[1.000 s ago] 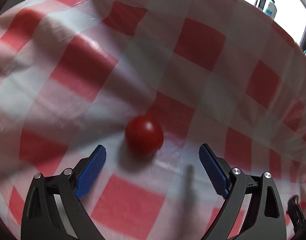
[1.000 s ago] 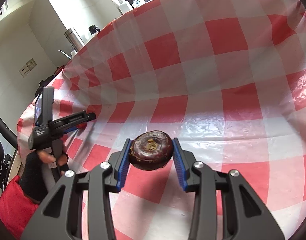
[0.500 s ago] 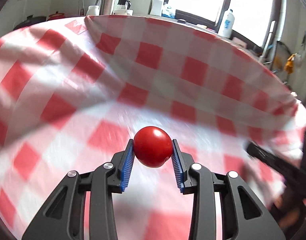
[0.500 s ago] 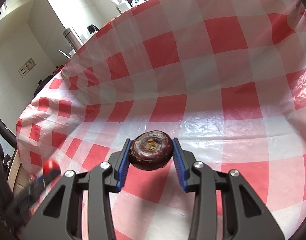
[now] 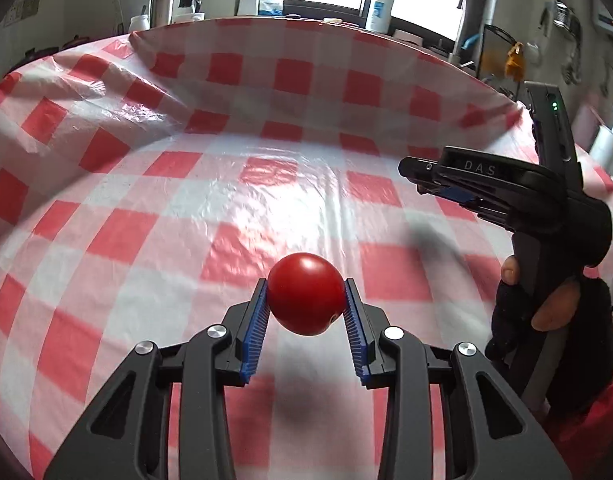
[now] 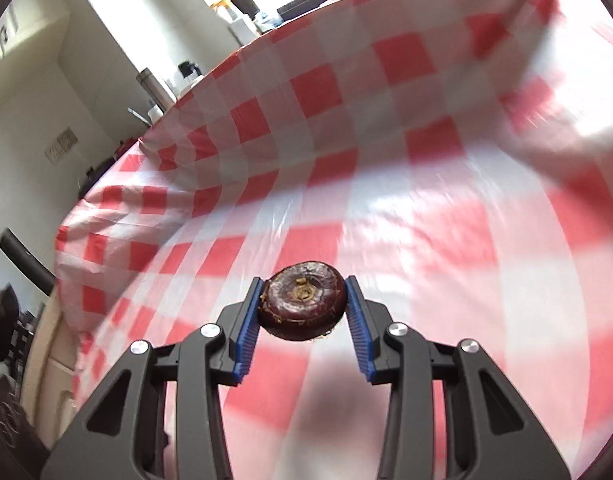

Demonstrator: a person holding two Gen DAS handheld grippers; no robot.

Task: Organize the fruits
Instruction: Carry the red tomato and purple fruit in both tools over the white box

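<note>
your left gripper (image 5: pixel 305 312) clamps the tomato (image 5: pixel 305 293), your right gripper (image 6: pixel 302 314) the dark fruit (image 6: pixel 302 306), both above the tablecloth (image 5: pixel 186 184); placing remains.

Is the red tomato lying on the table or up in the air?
Up in the air. The tomato is pinched between the left gripper blue pads, with the checked tablecloth below it.

tomato (image 5: pixel 305 294) btwn fingers (image 5: pixel 253 334), above tablecloth (image 5: pixel 226 184)
</note>
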